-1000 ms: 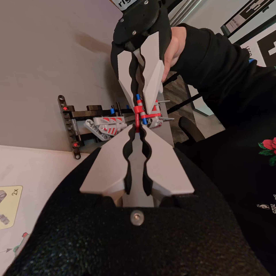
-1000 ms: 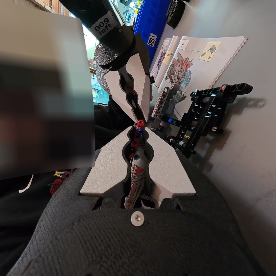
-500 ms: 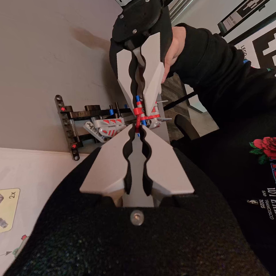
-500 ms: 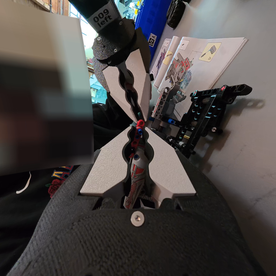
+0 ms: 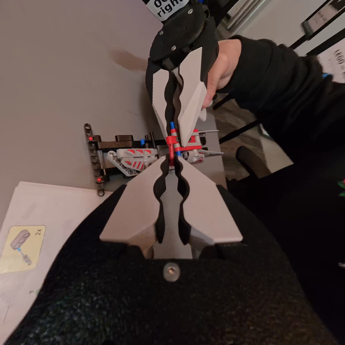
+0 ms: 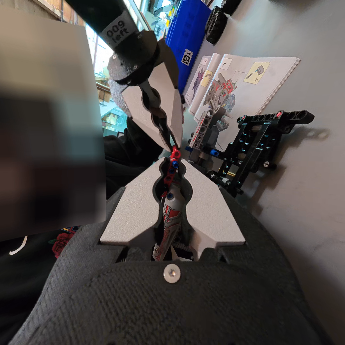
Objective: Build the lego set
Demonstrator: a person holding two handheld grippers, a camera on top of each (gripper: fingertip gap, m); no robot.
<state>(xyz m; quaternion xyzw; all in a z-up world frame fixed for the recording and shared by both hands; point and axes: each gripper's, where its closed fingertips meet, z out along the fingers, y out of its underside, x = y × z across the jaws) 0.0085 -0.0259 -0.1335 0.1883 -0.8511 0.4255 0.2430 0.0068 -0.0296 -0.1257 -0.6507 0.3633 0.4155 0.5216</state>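
My left gripper (image 5: 171, 158) is shut on a small red connector (image 5: 171, 162) at the end of a red and grey lego sub-assembly (image 5: 188, 147). My right gripper (image 5: 174, 140) comes in from above, shut on that same sub-assembly. In the right wrist view the right gripper (image 6: 173, 160) holds the sub-assembly's red beam with blue pins (image 6: 169, 173) and its grey and red panel (image 6: 170, 214) between its fingers. The left gripper (image 6: 174, 148) pinches the red connector (image 6: 175, 153) just beyond. Both are held above the table. The black lego frame (image 5: 112, 143) lies on the table behind.
The black frame (image 6: 257, 141) carries a grey and red panel part (image 6: 203, 128). An open instruction booklet (image 6: 252, 78) lies next to it and shows in the left wrist view (image 5: 46, 214). A blue bin (image 6: 186, 37) and black tyres (image 6: 216, 24) sit farther back. A person's hand and black sleeve (image 5: 270, 78) hold the right gripper. Less than 4 cm separates the two grippers' tips.
Both grippers keep their hold on the same piece. The left wrist view has shifted a little, so more of the right gripper's body and more of the booklet show.
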